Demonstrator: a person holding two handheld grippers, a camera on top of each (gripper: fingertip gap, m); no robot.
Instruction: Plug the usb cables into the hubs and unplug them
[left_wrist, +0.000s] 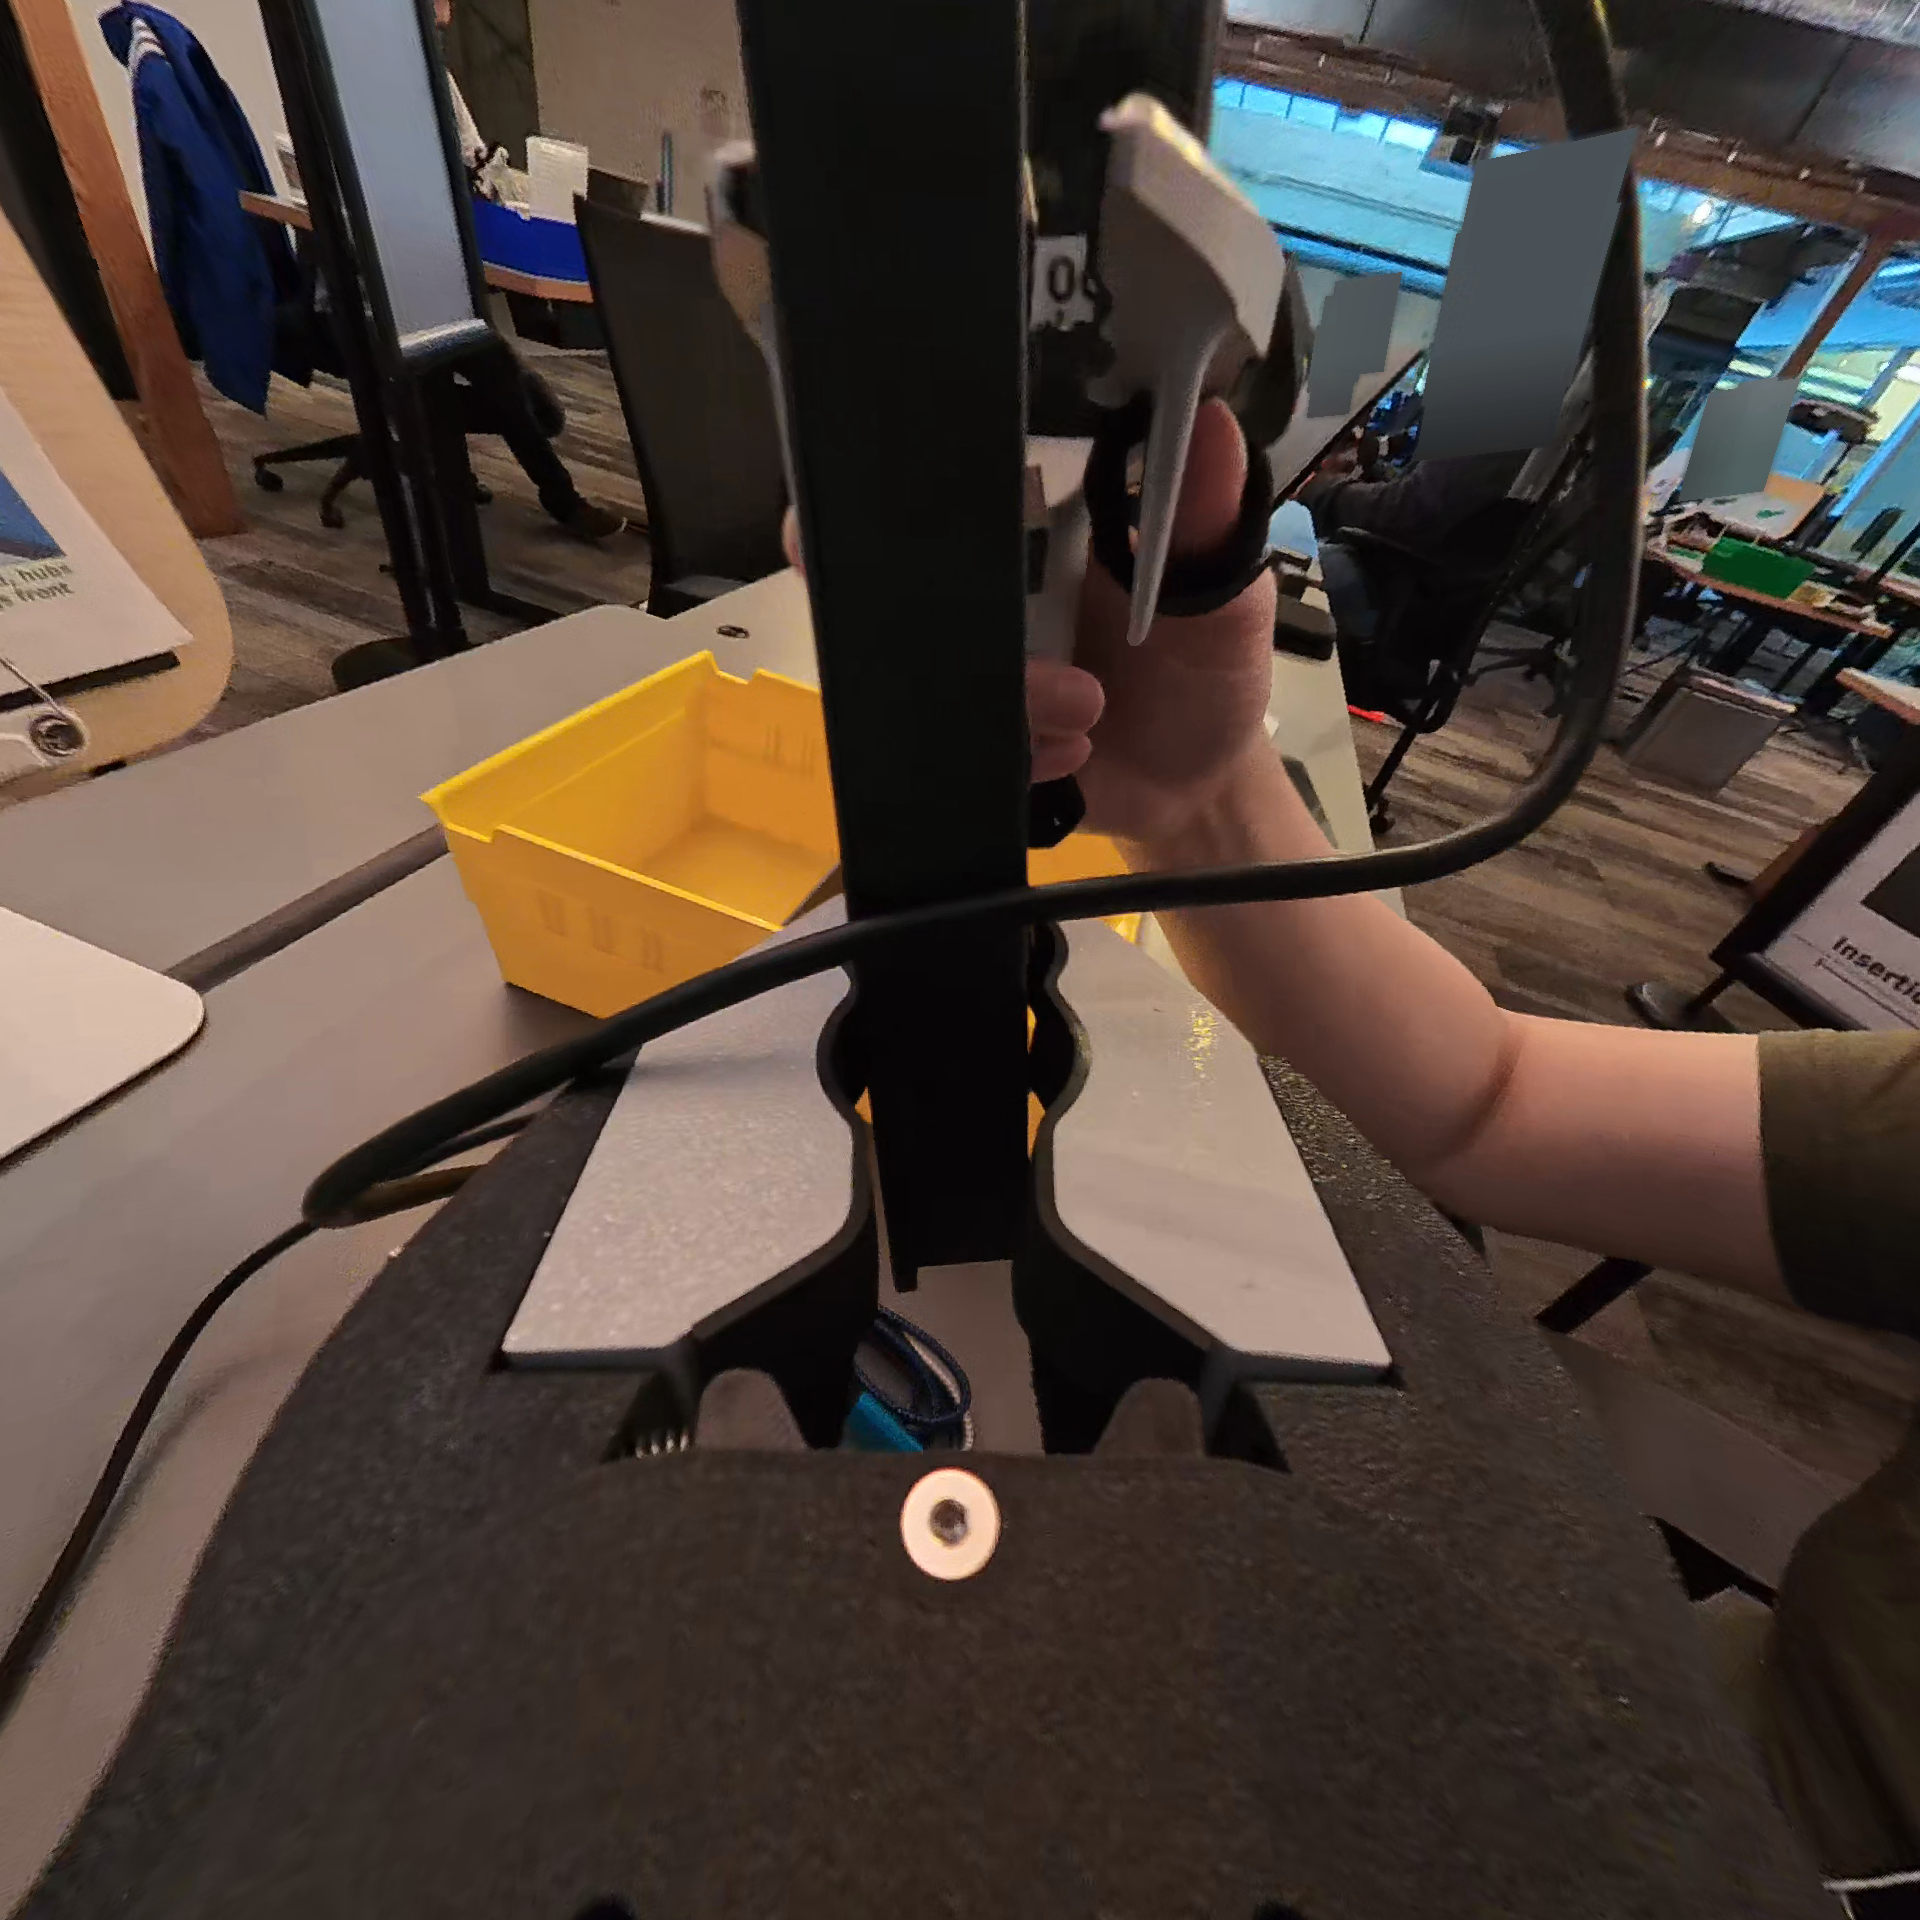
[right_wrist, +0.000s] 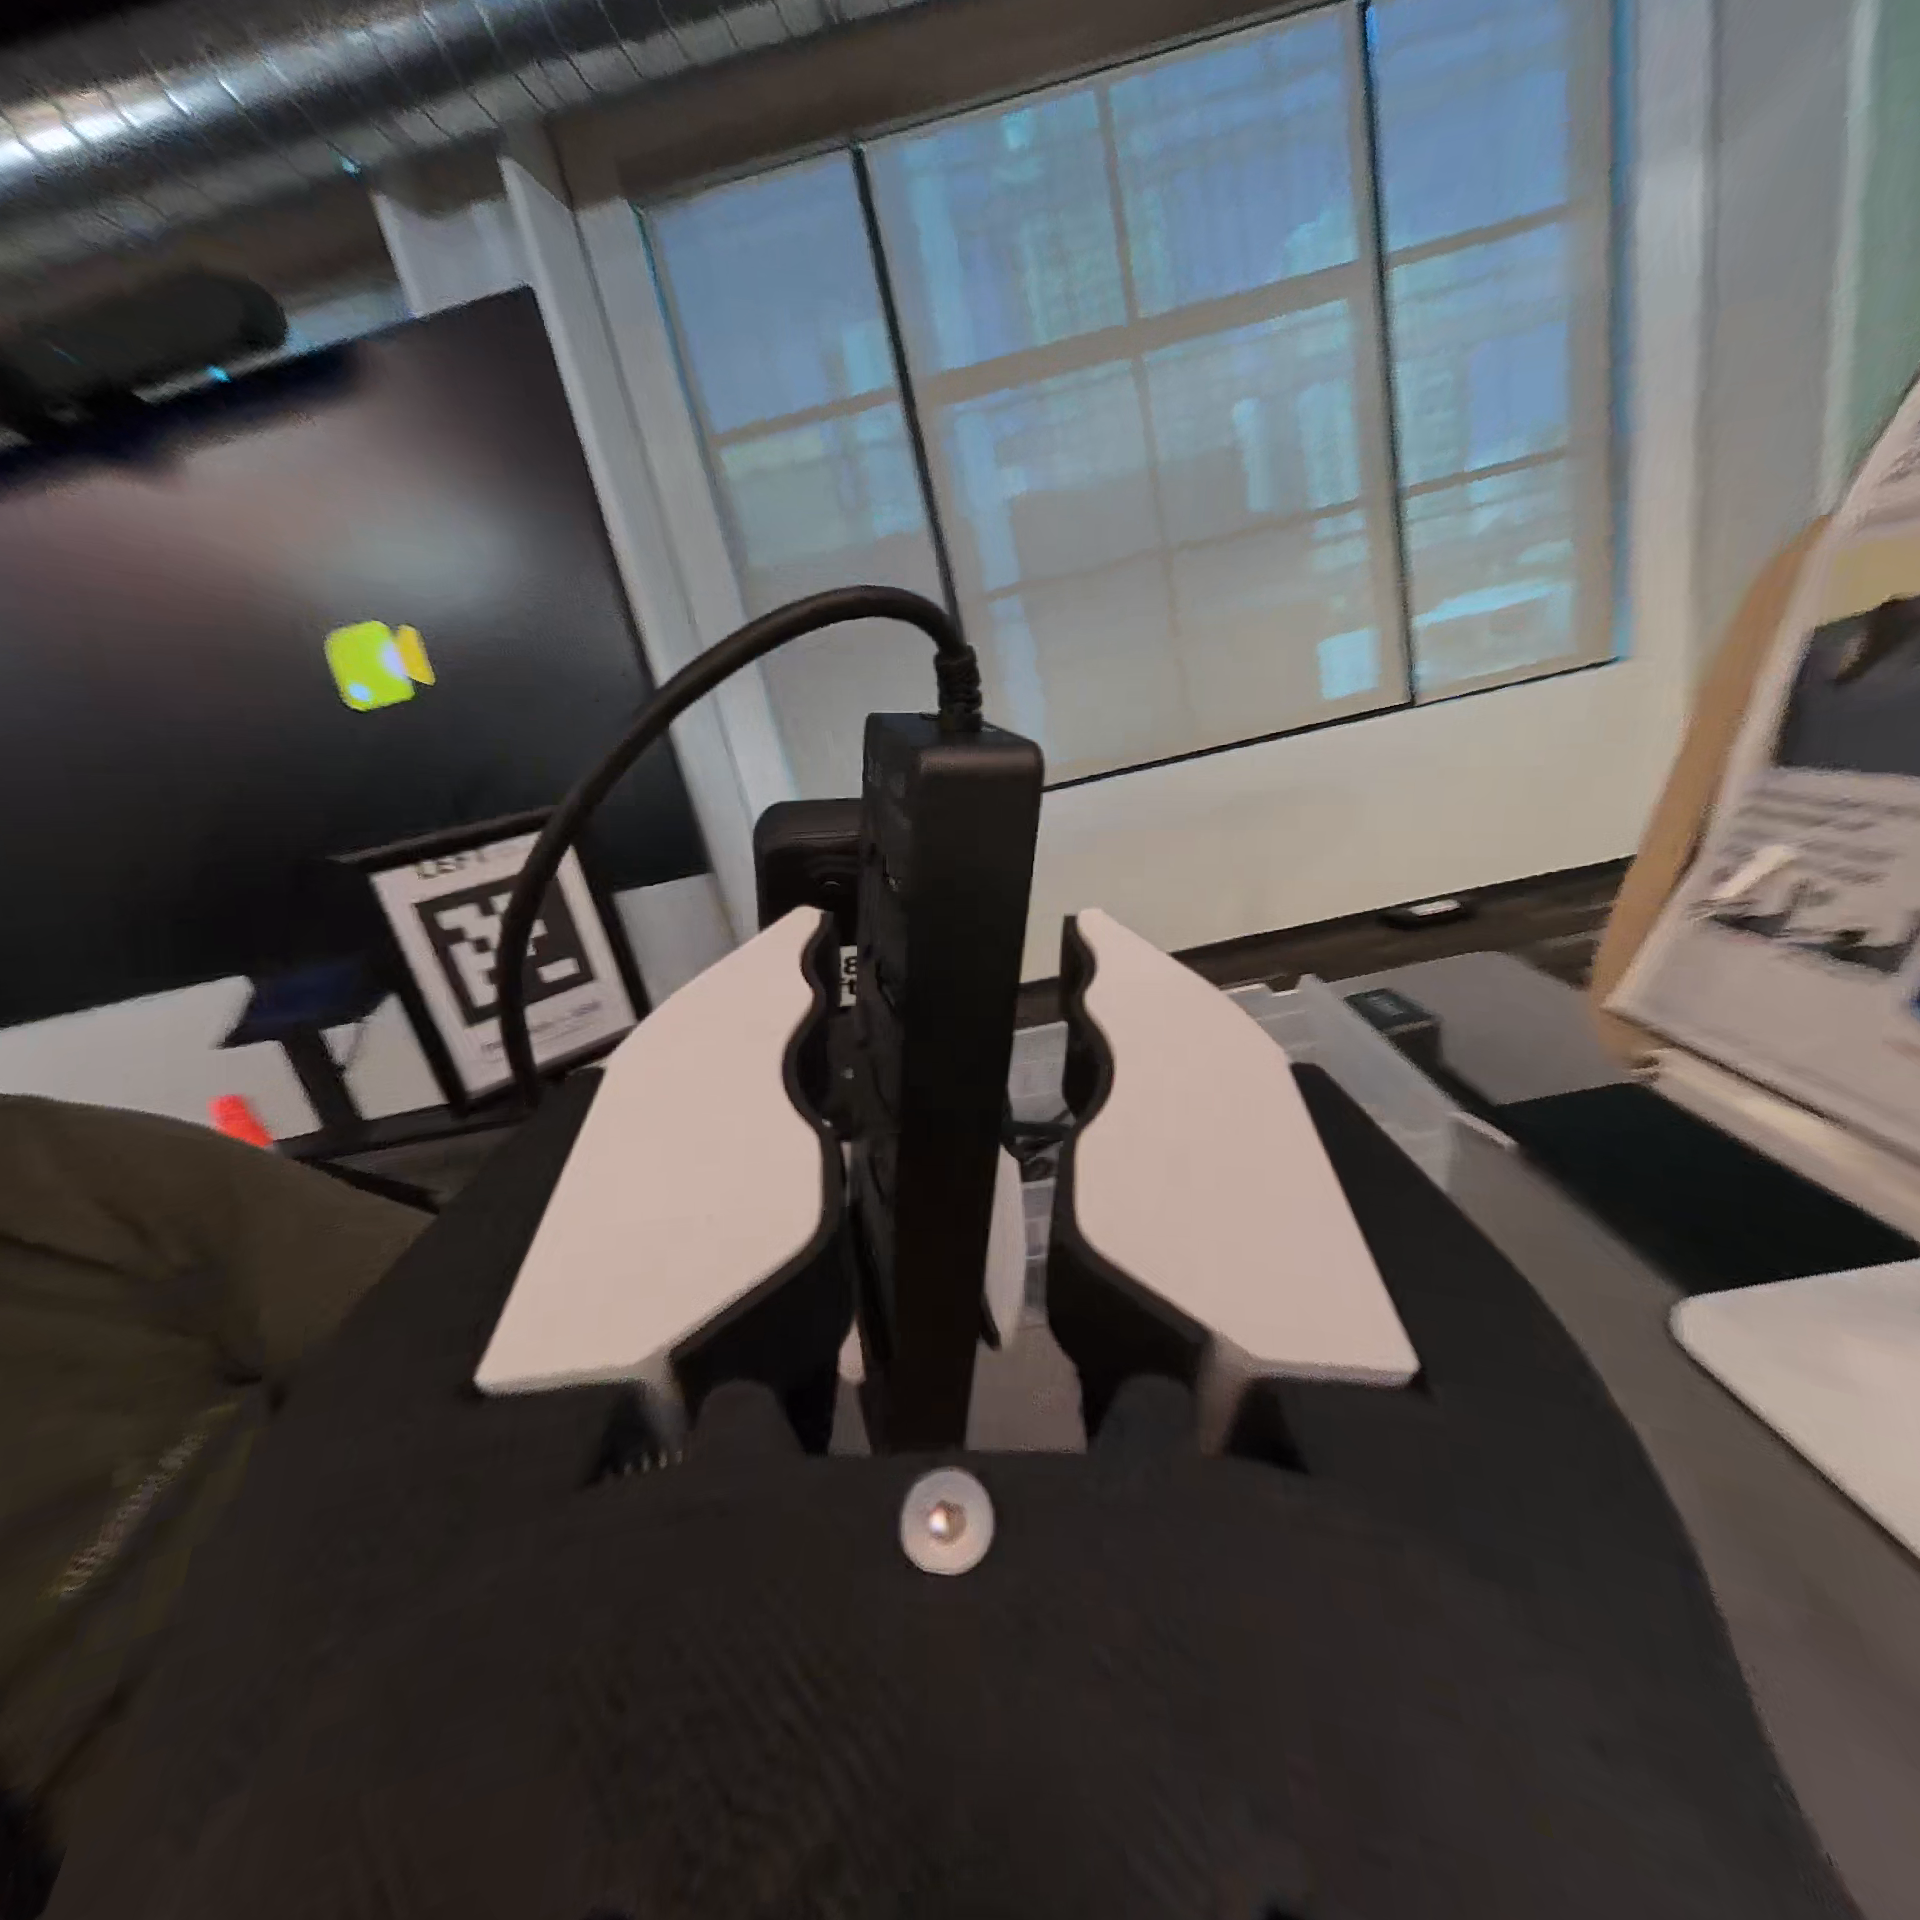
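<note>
My left gripper (left_wrist: 945, 1049) stands nearly closed on a long, black, slab-shaped plastic hub (left_wrist: 914, 623), its jaws pressed to the two narrow faces so that the body rises upright between them, above the grey table (left_wrist: 312, 790). My right gripper (right_wrist: 940, 1039) likewise clamps a hub (right_wrist: 961, 997) of the same kind, narrow edge toward the camera, and in the left wrist view my right hand (left_wrist: 1164, 665) sits just behind that slab; whether both grippers hold one hub or two I cannot tell. A black round cable (right_wrist: 665, 748) leaves the hub's upper end and arcs down to the left. A yellow open plastic bin (left_wrist: 644, 831) rests on the table beyond. No free plug is visible, so I judge the step to be presenting the hub for insertion. To do it well, I should keep the grip square, turn the port face clear of the fingers, and hold the trailing cable slack.
</note>
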